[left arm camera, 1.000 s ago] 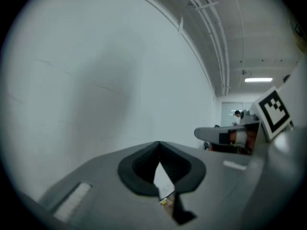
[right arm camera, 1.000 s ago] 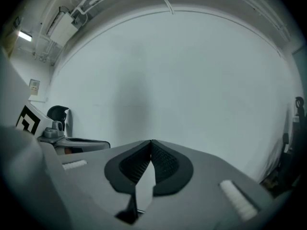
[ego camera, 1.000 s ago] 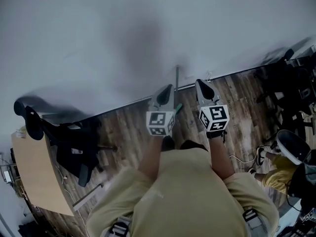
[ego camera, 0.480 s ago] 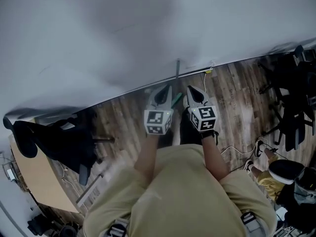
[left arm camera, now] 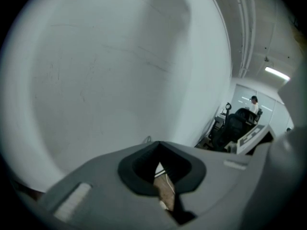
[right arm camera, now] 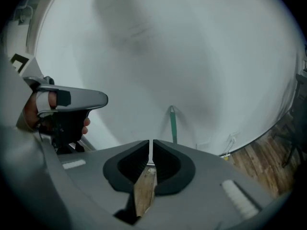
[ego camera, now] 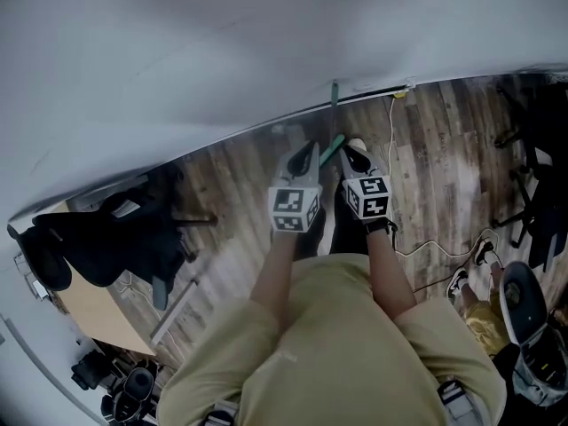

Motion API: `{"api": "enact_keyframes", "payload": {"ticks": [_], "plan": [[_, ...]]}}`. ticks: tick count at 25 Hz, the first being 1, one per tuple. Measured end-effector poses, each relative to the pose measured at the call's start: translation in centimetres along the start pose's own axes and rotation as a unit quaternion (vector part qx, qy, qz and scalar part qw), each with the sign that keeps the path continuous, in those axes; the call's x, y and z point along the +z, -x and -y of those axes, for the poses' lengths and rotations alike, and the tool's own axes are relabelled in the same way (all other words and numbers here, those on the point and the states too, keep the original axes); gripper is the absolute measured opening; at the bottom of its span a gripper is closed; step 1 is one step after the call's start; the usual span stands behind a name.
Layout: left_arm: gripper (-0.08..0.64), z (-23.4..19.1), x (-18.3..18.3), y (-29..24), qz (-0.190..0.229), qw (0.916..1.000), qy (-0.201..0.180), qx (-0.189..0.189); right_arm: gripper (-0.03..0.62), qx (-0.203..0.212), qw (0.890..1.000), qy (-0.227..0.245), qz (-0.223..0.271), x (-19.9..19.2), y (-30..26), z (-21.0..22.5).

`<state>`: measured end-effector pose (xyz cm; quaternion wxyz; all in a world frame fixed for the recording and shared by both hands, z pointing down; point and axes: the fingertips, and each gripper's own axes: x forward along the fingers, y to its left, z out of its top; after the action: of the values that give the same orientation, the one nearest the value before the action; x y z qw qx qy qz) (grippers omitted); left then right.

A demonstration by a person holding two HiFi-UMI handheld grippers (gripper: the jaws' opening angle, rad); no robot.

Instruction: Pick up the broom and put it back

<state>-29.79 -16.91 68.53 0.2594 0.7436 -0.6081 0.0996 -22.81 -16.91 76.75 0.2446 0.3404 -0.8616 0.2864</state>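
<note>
Straight ahead of both grippers rises a plain white wall [ego camera: 177,51], filling most of each gripper view. Below and around them runs a dark wood-plank floor [ego camera: 240,185] that meets the wall just beyond their tips. Well off to the left gripper's side stands a black office chair [ego camera: 133,238] next to a tan desk [ego camera: 98,313]. The broom [right arm camera: 172,123], with a slim green handle, leans upright against the wall just past the right gripper's jaw tips; in the head view it falls between the two grippers, nearer the right one, and neither touches it. The left gripper [ego camera: 304,153] points at the wall with its jaws closed tip to tip and nothing held. The right gripper [ego camera: 355,152], close beside it, has its jaws all but together and just beginning to part, with only a thin slit between the pads and nothing in it. A thin white cable [ego camera: 390,149] trails over the floor to the right gripper's outer side.
</note>
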Motion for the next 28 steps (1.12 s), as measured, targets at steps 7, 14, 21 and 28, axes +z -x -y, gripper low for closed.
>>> {"api": "enact_keyframes", "payload": {"ticks": [7, 14, 21, 28], "plan": [[0.002, -2.1, -2.7, -3.2, -0.02, 0.9997, 0.006, 0.012, 0.066, 0.008, 1.0, 0.001, -0.03, -3.3, -6.9, 2.3], [0.002, -4.3, -4.7, -5.3, -0.038, 0.9991, 0.005, 0.02, 0.154, -0.017, 0.999, 0.004, -0.048, -4.7, -12.9, 6.4], [0.002, -4.9, -5.2, -5.7, -0.042, 0.999, -0.006, 0.017, 0.249, -0.04, 0.998, 0.012, -0.038, -3.4, -17.6, 9.2], [0.002, -5.7, -5.7, -4.6, -0.038, 0.9987, 0.006, 0.034, 0.299, -0.037, 0.999, 0.008, -0.03, -2.0, -21.7, 10.0]]}}
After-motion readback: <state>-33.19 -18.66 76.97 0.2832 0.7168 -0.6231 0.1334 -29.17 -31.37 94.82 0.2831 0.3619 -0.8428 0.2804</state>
